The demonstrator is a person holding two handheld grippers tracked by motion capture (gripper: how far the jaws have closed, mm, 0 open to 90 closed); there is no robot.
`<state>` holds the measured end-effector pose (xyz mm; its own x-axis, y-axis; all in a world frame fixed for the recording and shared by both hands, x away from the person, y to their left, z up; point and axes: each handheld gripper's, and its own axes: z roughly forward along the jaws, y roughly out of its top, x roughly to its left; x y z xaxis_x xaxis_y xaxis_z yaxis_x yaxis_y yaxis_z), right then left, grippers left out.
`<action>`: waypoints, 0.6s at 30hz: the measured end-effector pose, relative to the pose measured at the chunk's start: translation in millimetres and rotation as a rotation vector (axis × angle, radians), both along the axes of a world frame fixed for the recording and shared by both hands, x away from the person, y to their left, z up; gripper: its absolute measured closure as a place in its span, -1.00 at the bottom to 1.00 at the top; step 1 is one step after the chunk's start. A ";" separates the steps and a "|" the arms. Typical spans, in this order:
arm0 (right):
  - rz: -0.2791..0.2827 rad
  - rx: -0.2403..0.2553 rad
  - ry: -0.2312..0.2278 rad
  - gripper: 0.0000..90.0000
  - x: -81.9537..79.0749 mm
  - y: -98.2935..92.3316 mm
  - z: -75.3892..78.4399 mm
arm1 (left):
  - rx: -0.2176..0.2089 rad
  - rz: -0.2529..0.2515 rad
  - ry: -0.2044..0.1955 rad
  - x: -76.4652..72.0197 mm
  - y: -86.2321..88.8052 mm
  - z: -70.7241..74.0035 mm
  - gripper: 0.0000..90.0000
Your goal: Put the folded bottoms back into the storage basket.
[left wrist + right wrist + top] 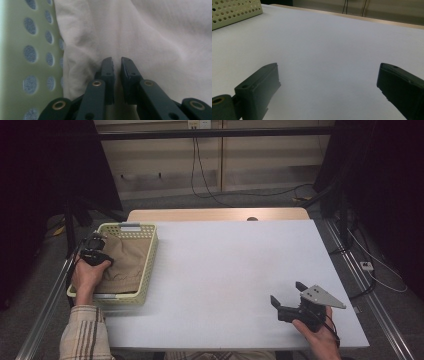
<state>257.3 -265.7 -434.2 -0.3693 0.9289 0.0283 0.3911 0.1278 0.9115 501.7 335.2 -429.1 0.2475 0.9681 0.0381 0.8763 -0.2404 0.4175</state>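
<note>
At the left of the high view, a pale green basket with small round holes sits on the white desk. A tan cloth lies folded inside the basket and covers most of its floor.

The left hand-held gripper is down at the left side of the basket, on top of the cloth. A hand holds it from below, and a sleeve with stripes shows in the lower left corner of the frame. In the left gripper view, the two black jaws come up from the bottom and are almost together, with just a thin gap between them. The tips press into the cloth, which looks pale and wrinkled there. It is too hard to tell if a fold of cloth is pinched between the tips. The green basket wall stands along the left edge of that view, just beside the cloth.

The right hand-held gripper is in the lower right of the high view, well apart from the basket. Its jaws are wide apart with nothing between them. In the right gripper view, bare desk lies between the jaws, and a corner of the basket shows in the upper left.
</note>
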 end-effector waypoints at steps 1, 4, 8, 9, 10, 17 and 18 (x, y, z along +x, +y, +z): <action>-0.002 -0.003 -0.002 -0.90 0.0 -0.1 0.0 | 0.003 -0.006 0.001 0.1 -0.2 -0.4 0.81; -0.006 -0.004 -0.002 -0.90 0.1 -1.0 -0.1 | -0.012 -0.012 -0.002 -0.1 1.0 -1.7 0.81; -0.006 -0.004 -0.002 -0.90 0.4 -0.6 -0.3 | -0.046 -0.034 0.019 1.2 1.3 -1.2 0.82; -0.003 -0.005 -0.001 -0.90 0.4 -0.4 -0.4 | -0.047 -0.031 0.021 1.5 0.8 -1.1 0.81; -0.003 -0.006 0.001 -0.90 0.5 -0.3 -0.5 | -0.051 -0.029 0.023 1.4 0.7 -0.9 0.81; -0.002 -0.003 0.002 -0.90 0.6 -0.6 -0.6 | -0.104 -0.055 0.033 -0.4 4.8 4.9 0.67; -0.003 -0.003 0.001 -0.90 0.3 -0.7 -0.5 | -0.115 -0.051 0.024 -1.5 4.0 6.5 0.61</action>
<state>257.6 -266.5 -434.7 -0.3670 0.9299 0.0259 0.3926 0.1296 0.9105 500.2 339.2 -422.6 0.2955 0.9520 -0.0793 0.8744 -0.2362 0.4238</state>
